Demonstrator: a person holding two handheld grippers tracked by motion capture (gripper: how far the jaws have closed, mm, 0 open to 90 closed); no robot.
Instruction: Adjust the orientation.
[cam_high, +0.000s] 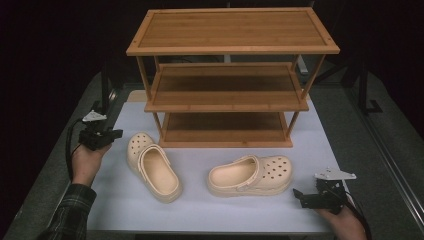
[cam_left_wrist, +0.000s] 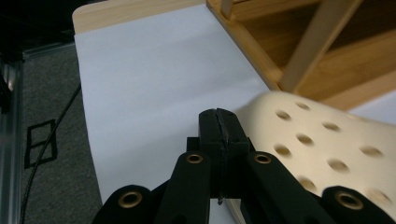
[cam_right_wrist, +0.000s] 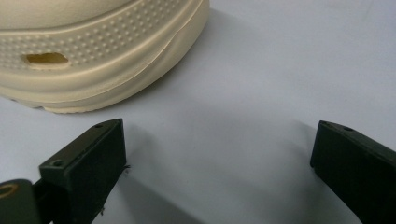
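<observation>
Here I am at the white-covered table (cam_high: 250, 210), a gripper in each hand. Straight ahead stands the three-tier bamboo shoe rack (cam_high: 230, 47), all its shelves bare wood. In front of it lie two cream foam clogs with round holes across their toes. The left clog (cam_high: 152, 167) sits at an angle, toe toward the rack's near left leg, heel toward me. The right clog (cam_high: 250, 176) lies crosswise, toe pointing right, heel strap pointing left.

My left gripper (cam_high: 102, 136) hovers at the table's left edge, just beside the left clog's toe. Along its jaws in the left gripper view, my left gripper (cam_left_wrist: 218, 122) has its two black jaws pressed flat together with nothing between them, and the perforated toe of the left clog (cam_left_wrist: 322, 144) is right there next to the tips, with the rack's (cam_left_wrist: 299, 51) leg behind it.

My right gripper (cam_high: 312, 196) sits low at the near right corner, just off the right clog's toe. In the right gripper view, my right gripper (cam_right_wrist: 219, 163) has its jaws spread wide, holding nothing, white table (cam_right_wrist: 261, 93) between them, and the pebbled sole edge of the right clog (cam_right_wrist: 102, 51) just ahead on the left.
</observation>
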